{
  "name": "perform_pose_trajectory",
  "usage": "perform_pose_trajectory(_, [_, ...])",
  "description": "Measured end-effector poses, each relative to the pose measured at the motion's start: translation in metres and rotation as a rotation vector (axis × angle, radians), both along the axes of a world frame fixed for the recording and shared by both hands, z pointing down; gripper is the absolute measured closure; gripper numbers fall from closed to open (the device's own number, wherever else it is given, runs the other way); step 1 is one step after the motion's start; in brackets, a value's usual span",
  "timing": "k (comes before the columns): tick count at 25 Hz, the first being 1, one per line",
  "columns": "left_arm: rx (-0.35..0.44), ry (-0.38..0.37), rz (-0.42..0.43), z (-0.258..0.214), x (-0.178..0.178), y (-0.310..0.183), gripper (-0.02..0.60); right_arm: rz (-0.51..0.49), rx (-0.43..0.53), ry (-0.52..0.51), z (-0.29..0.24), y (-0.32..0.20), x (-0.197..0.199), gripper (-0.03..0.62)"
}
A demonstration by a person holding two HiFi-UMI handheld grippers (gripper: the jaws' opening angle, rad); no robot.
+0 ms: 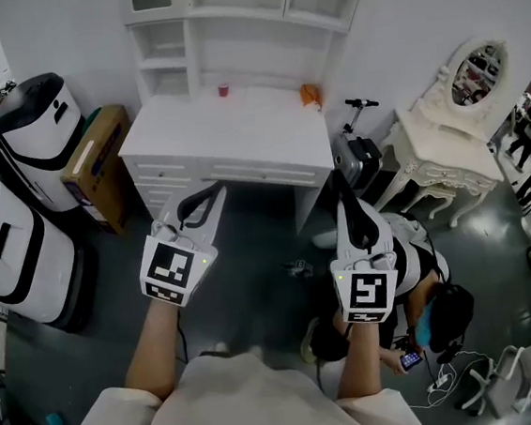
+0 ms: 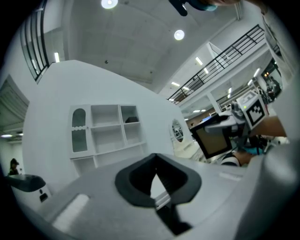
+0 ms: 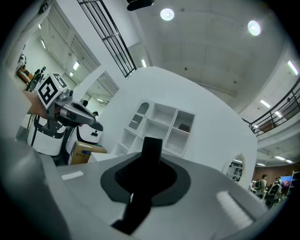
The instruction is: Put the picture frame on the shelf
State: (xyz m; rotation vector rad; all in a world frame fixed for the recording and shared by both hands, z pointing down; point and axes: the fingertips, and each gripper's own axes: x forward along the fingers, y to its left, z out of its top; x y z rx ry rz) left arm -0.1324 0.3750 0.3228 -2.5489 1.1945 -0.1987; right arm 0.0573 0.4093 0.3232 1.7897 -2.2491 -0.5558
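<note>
Well, I judge this to be the carrying step. My right gripper [image 1: 351,215] has its jaws closed on the picture frame [image 2: 214,140], a dark-rimmed frame held out in front of me and well short of the shelf [image 1: 226,18]. My left gripper [image 1: 206,202] has its jaws shut on nothing and rides alongside. Both point toward the white desk, whose tabletop [image 1: 238,129] carries a small red cup [image 1: 223,89] and an orange thing [image 1: 310,96] near the back.

As I read it, the next move calls for stepping in closer and lifting the frame above the tabletop. I would then need an open compartment wide enough to take it, and must avoid knocking its rim on the dividers.

Much is hard to read. My right gripper's own view shows the frame only edge-on, as a black bar, so I cannot tell how deep the pads sit on it. One upper compartment holds a dark object [image 3: 183,127] I cannot identify, and the head view cuts off the shelf's top.
</note>
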Motion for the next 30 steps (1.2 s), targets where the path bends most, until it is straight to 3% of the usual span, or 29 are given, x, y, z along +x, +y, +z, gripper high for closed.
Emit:
perform_pose_trajectory(7, [-0.029, 0.016, -0.015, 0.012, 0.01, 0.005, 0.581, -0.028, -0.014, -0.012, 0.007, 0.0, 0.005, 0.56])
perform_pose_trajectory(17, [-0.031, 0.004, -0.014, 0.013, 0.031, -0.03, 0.58, -0.041, -0.013, -0.026, 0.007, -0.034, 0.025, 0.56])
perform_pose_trajectory(30, [-0.034, 0.019, -0.006, 0.028, 0.05, -0.138, 0.58, -0.044, -0.011, -0.053, 0.019, -0.138, 0.045, 0.56])
